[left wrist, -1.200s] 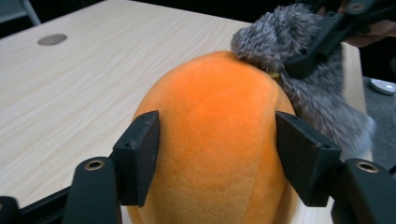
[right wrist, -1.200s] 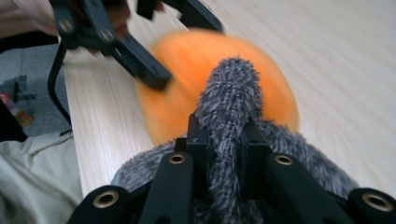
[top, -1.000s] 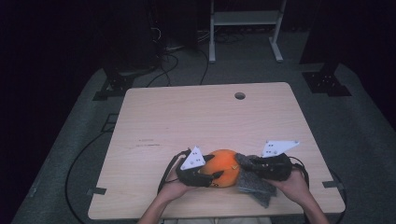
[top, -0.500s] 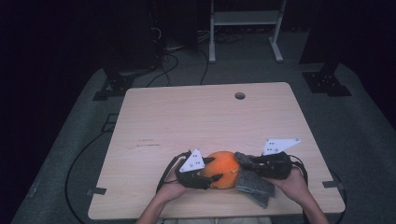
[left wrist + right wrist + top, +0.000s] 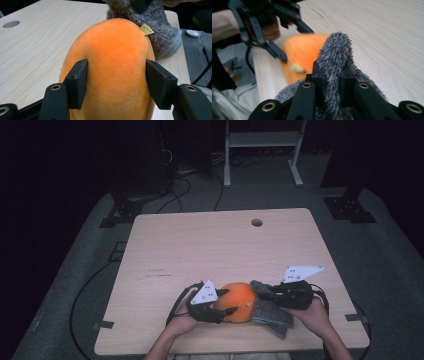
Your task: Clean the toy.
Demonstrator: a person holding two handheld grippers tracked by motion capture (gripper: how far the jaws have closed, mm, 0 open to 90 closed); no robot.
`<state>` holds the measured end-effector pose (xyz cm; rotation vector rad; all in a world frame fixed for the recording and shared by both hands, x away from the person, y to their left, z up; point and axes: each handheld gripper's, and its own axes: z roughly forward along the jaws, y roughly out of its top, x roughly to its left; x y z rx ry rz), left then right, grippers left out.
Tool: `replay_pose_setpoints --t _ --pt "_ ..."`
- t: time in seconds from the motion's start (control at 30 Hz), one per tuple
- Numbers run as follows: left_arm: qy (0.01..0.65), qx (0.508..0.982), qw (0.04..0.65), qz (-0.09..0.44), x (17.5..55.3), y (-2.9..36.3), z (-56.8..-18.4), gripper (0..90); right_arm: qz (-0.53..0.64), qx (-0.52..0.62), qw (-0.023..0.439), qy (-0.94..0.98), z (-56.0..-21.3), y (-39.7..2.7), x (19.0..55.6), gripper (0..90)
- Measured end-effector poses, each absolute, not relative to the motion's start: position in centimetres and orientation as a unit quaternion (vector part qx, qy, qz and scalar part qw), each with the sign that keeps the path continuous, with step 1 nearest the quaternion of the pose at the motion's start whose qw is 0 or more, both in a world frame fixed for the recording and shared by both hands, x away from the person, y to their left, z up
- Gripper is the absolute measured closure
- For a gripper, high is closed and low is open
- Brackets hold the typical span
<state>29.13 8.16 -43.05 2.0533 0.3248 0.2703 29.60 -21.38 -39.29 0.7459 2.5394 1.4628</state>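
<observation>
An orange plush ball [image 5: 238,301] lies near the front edge of the wooden table [image 5: 215,245]. My left gripper [image 5: 226,301] is shut on it from the left, and both pads [image 5: 79,82] press into its sides [image 5: 115,75]. A grey fuzzy cloth [image 5: 270,311] lies against the ball's right side. My right gripper [image 5: 260,292] is shut on a raised fold of that cloth [image 5: 335,62], pinched between its jaws. In the right gripper view the orange ball [image 5: 302,56] sits just beyond the fold, with the left gripper [image 5: 265,37] behind it.
A round cable hole [image 5: 257,222] sits near the table's far edge. Cables [image 5: 85,290] run over the grey floor at the left. A white rack [image 5: 260,150] stands behind the table. The person's hands come in at the front edge.
The right gripper and its grey plate have shifted slightly. The left gripper and the orange ball have stayed in place.
</observation>
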Motion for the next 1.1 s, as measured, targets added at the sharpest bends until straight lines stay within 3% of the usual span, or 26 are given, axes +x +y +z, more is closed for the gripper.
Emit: replay_pose_setpoints --t 0.33,1.1 --pt "0.131 0.851 0.497 0.109 29.2 8.5 -43.0 38.7 0.453 0.268 0.034 0.849 -41.1 -22.3 29.7 77.8" --pt "0.125 0.851 0.497 0.116 28.8 7.7 -42.8 37.8 0.448 0.212 0.08 0.865 -39.1 -19.5 28.8 77.8"
